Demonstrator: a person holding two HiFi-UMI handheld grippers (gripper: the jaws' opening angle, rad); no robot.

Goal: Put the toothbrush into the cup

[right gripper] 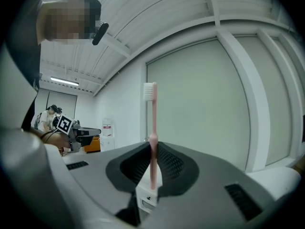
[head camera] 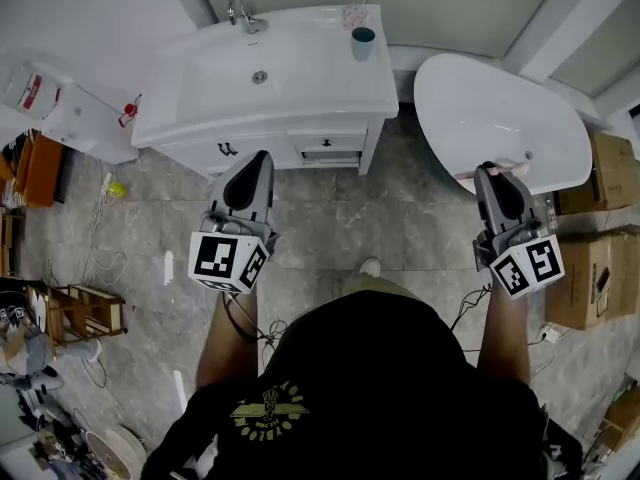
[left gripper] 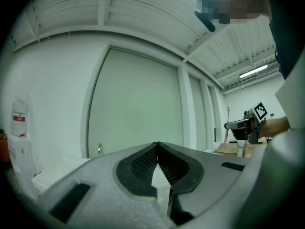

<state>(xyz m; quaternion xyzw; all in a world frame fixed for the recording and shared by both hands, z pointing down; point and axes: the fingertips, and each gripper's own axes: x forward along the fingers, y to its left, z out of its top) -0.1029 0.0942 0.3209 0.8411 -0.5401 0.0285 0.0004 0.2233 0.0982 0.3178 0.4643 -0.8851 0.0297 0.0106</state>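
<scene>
Between the jaws of my right gripper [right gripper: 152, 149] stands the toothbrush [right gripper: 153, 123], pink and upright, with the bristles at the top. The jaws are narrow and press on the lower part of its handle, so I judge the picking up as done.

My left gripper [left gripper: 157, 147] has its jaws together at the tips and nothing is between them; it has no work at this moment.

From the head view, the cup [head camera: 363, 43] is a small teal one and it stands on the back right corner of the washbasin [head camera: 300, 93]. It is well apart from the toothbrush, ahead of my right gripper and to its left, while this gripper is near the edge of the white bathtub [head camera: 470, 108].

So the main part is left, I think: to bring the toothbrush over the cup, to lower the handle into it, and then to open the jaws.
</scene>
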